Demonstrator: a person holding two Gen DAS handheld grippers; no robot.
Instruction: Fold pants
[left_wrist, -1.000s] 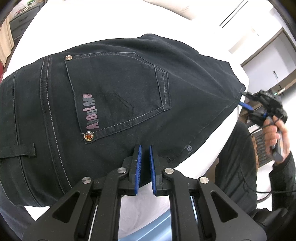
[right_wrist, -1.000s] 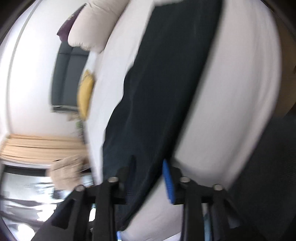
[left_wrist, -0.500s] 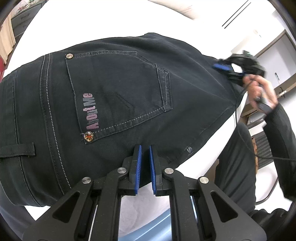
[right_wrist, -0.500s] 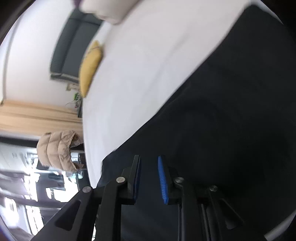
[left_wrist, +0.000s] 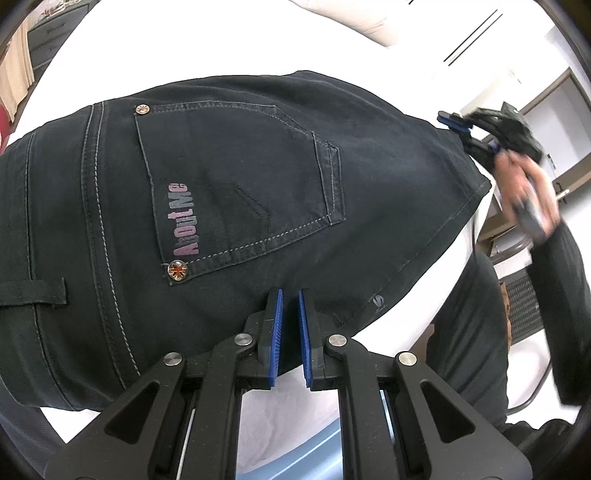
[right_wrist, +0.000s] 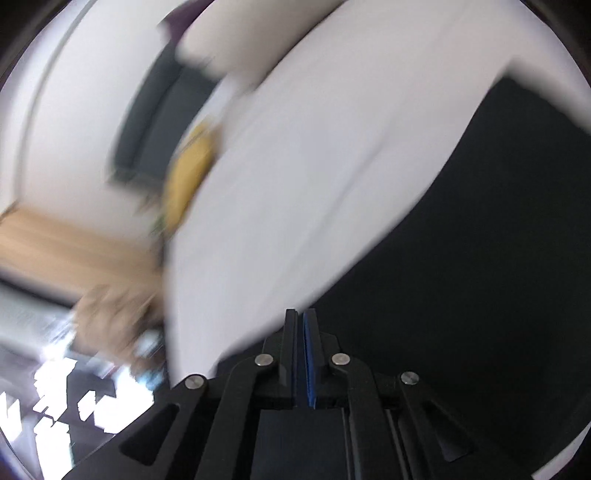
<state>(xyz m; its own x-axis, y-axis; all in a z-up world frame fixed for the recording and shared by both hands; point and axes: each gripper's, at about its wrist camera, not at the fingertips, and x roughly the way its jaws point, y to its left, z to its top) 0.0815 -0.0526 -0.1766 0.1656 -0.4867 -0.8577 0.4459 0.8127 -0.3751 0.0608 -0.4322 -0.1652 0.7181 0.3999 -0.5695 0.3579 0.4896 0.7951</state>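
Observation:
Dark jeans (left_wrist: 221, 184) lie flat on the white bed (left_wrist: 184, 44), back pocket with a pink label facing up. My left gripper (left_wrist: 290, 291) stands shut to a narrow slit, tips over the jeans' near edge; I see no fabric pinched. A hand (left_wrist: 524, 192) holds my right gripper (left_wrist: 452, 122) above the jeans' far right corner. In the blurred right wrist view the right gripper (right_wrist: 300, 312) is closing, its pads almost together with nothing between them. It sits where the jeans (right_wrist: 461, 258) meet the sheet (right_wrist: 295, 166).
A cream pillow (left_wrist: 354, 18) lies at the bed's far end. The person's dark-clothed leg (left_wrist: 472, 332) stands by the bed's right side. A yellow cushion (right_wrist: 188, 177) and a dark sofa (right_wrist: 147, 129) lie beyond the bed.
The right gripper's jaws went from wide around the trouser fabric to almost together, and it swung off the jeans' right corner, up along their far edge. The left gripper and jeans stayed put.

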